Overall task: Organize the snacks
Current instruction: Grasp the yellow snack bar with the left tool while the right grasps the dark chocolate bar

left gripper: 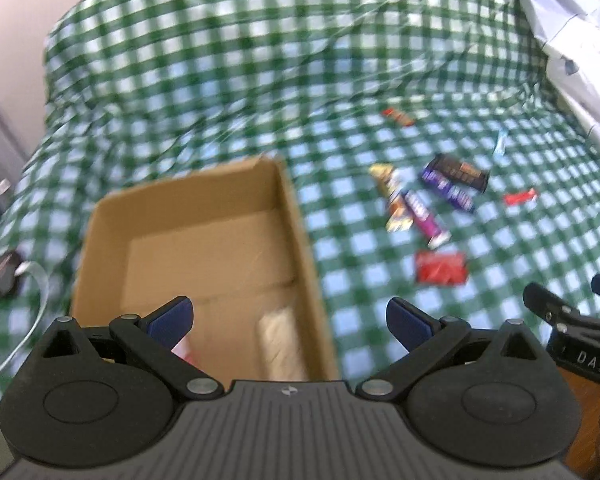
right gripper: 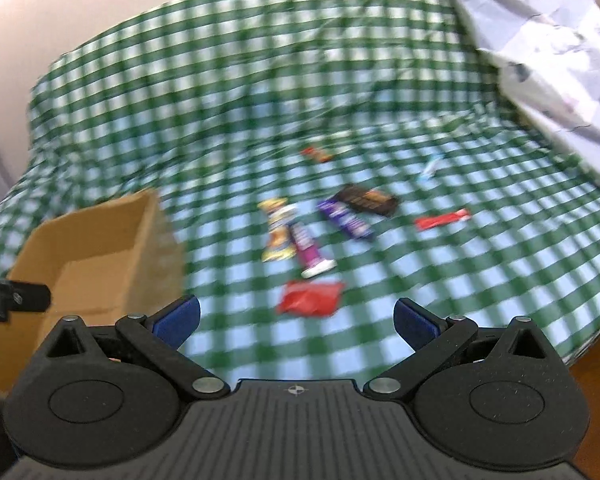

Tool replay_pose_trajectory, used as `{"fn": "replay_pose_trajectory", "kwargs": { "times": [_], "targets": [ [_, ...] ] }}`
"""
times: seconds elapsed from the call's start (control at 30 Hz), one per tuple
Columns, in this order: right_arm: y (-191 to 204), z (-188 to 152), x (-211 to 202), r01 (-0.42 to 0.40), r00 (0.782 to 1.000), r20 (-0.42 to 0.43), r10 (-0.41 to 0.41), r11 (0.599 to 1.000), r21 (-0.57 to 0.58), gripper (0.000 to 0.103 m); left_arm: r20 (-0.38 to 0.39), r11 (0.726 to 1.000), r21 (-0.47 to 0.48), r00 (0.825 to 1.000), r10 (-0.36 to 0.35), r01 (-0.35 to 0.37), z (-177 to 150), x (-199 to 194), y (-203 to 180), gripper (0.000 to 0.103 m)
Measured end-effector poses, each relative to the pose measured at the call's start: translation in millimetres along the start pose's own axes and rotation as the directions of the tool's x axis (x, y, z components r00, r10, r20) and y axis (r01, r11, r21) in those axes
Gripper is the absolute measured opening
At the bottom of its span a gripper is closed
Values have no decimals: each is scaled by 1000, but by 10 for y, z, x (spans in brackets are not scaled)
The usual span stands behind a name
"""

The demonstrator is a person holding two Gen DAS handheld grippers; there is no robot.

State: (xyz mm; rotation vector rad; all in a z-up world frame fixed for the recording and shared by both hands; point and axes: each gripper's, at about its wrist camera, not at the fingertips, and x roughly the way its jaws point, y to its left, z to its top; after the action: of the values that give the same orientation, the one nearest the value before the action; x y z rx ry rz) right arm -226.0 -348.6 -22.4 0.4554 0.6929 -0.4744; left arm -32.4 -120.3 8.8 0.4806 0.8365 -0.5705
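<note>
A cardboard box (left gripper: 100,216) sits on a green checked cloth; it also shows in the right wrist view (right gripper: 148,216). A pale snack packet (left gripper: 280,340) lies inside it. Several snacks lie to its right: a red packet (left gripper: 440,267) (right gripper: 310,299), a pink bar (left gripper: 422,218) (right gripper: 306,246), a yellow bar (left gripper: 392,196) (right gripper: 278,228), a purple bar (left gripper: 448,188) (right gripper: 346,218), a dark bar (left gripper: 464,170) (right gripper: 368,199) and a red stick (left gripper: 520,197) (right gripper: 442,219). My left gripper (left gripper: 290,320) is open and empty above the box's near end. My right gripper (right gripper: 296,320) is open and empty, short of the red packet.
A small red-orange snack (left gripper: 398,117) (right gripper: 317,154) and a light blue wrapper (left gripper: 500,142) (right gripper: 430,166) lie farther back. A white crumpled sheet (left gripper: 572,28) (right gripper: 540,52) covers the right side. A black device with a white cable (left gripper: 0,276) lies left of the box.
</note>
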Motion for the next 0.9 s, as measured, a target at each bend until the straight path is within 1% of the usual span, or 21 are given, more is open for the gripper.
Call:
{"fn": "replay_pose_trajectory", "kwargs": {
  "times": [0.13,0.2,0.27,0.33,0.4,0.47,0.57,0.63,0.67,0.7,0.77,0.8,0.83,0.87,0.9],
  "targets": [
    [-310,276,339,44,999,28,-44,999,5,102,-2,1000,16,1000,-25,25,484,473,-389,103],
    [-440,422,586,68,997,35,-68,998,-7,102,-20,999,32,999,-33,34,722,843,-627,103],
    [-588,560,879,74,996,45,-73,997,-31,102,-72,997,52,996,-55,58,919,1276,-837,103],
    [-698,691,1261,99,994,46,-96,993,-67,102,-131,994,58,987,-87,95,1065,1715,-995,103],
    [-804,809,1649,117,993,36,-114,988,-98,102,-184,993,38,977,-104,113,1139,2140,-1102,103],
    [-920,929,2089,122,992,6,-123,985,-125,102,-238,993,16,965,-108,115,1200,2537,-1170,103],
    [-1040,1027,2680,109,992,-43,-118,979,-175,102,-310,992,-16,943,-122,123,1240,3027,-1202,103],
    [-1059,1022,3000,88,991,-75,-106,972,-216,102,-368,992,-35,921,-126,122,1263,3304,-1172,103],
    [-1067,1014,3174,60,991,-105,-87,969,-239,102,-394,992,-52,911,-123,111,1272,3428,-1143,103],
    [-1062,1000,3298,41,989,-129,-76,966,-255,102,-402,992,-67,906,-128,110,1278,3497,-1097,103],
    [-1029,990,3495,-3,988,-149,-40,961,-277,102,-415,990,-90,900,-134,106,1287,3606,-1000,103],
    [-1004,994,3596,-39,985,-171,-12,956,-290,102,-418,989,-103,897,-142,108,1284,3644,-947,103],
    [-984,1000,3676,-55,982,-187,-2,952,-302,102,-415,986,-120,896,-156,116,1284,3661,-899,103],
    [-955,999,3744,-50,984,-180,-9,946,-320,103,-410,985,-129,899,-156,112,1285,3662,-869,103],
    [-938,1002,3780,-48,988,-155,-4,943,-329,103,-407,986,-130,901,-152,107,1281,3660,-851,103]
  ]
}}
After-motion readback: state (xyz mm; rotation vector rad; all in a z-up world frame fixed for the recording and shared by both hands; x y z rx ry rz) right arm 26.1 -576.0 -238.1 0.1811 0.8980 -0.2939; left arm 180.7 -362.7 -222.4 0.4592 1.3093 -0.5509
